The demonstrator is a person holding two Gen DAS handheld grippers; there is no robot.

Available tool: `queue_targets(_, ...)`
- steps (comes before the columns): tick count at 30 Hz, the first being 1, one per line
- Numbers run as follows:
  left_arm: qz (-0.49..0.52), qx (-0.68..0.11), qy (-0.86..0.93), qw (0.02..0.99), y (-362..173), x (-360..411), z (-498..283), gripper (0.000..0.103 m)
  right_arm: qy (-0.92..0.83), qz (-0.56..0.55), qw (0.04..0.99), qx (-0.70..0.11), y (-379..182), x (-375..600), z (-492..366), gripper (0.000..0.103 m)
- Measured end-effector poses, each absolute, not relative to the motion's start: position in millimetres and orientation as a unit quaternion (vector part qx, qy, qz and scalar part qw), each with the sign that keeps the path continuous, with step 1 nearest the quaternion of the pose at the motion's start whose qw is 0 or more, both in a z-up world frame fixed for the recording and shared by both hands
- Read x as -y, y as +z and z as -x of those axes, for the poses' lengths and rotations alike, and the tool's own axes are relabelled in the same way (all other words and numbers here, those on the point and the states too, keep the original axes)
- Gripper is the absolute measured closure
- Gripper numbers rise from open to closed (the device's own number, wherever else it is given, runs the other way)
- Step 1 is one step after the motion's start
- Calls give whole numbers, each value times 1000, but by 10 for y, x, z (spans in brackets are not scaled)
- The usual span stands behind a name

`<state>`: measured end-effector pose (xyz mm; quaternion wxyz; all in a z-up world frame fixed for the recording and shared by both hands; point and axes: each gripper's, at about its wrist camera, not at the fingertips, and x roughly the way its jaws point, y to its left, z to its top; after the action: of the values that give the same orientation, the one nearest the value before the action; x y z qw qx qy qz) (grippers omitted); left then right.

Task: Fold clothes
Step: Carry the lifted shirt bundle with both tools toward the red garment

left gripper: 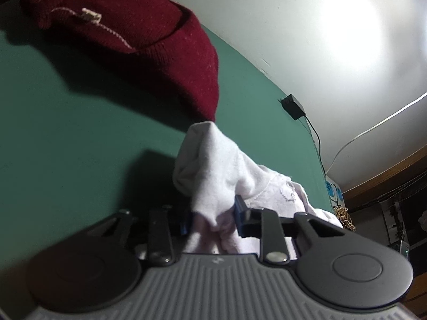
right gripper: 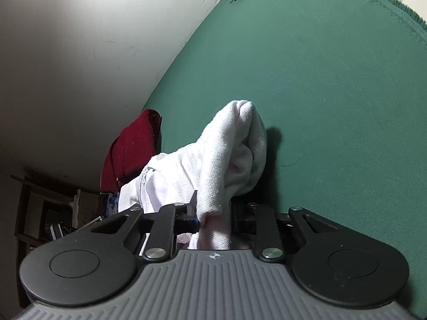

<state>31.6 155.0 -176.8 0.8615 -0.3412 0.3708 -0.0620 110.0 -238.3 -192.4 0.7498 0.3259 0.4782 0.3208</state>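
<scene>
White garment bunched up on green counter, both ends pinched: left gripper has jaws drawn narrow on a wad of the cloth, fabric peaking up just past the tips; right gripper likewise, jaws narrow and clamped on a thick fold of what looks like the same piece, a waffle/pique knit w/ a button showing near its placket. Both tools angled down toward counter. Dark red knit sweater lies farther back on the cloth, close to the white piece but prob. not part of this step; in right view it sits by the wall. Judged step: grip taken, next is lift + spread. To do it well: raise both ends evenly, pull apart until fabric hangs flat w/o twist, check each grip holds one edge and not several layers (can't tell from here how many layers are caught), then lay down on the open green area, clear of the sweater. Risk: bunched grab gives a crooked fold; uneven pull may slip cloth from jaws. Writing: small pale tag on sweater, too blurred to read; faint stitched mark on the white fabric, illegible. Black adapter w/ cable at counter's far edge, no readable label.
</scene>
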Motion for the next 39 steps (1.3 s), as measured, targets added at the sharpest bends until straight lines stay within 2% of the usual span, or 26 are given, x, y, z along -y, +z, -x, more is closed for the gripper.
queue_targets(12, 281, -298, -60, 910, -1081, -1251, 74, 93, 384, -192, 832, -351, -1341, 2066, -618, 81)
queue_targets(17, 266, -256, -42, 928, -628, -1546, 216, 93, 434, -229, 808, -327, -1111, 1882, -693, 81)
queue_targets(24, 230, -204, -41, 951, -111, -2514, 0, 93, 476, -297, 778, -283, -755, 966, -1159, 81)
queue_targets(30, 197, -208, -41, 957, -54, -3458, -532, 93, 457, -327, 782, -270, -769, 77, -1412, 81)
queue_targets(36, 196, -264, -34, 944, -524, -4118, -1145, 93, 409, -352, 789, -293, -1141, -493, -1635, 81)
queue_targets(39, 197, -284, -25, 938, -777, -4312, -1309, 93, 371, -323, 812, -314, -1341, -647, -1645, 81)
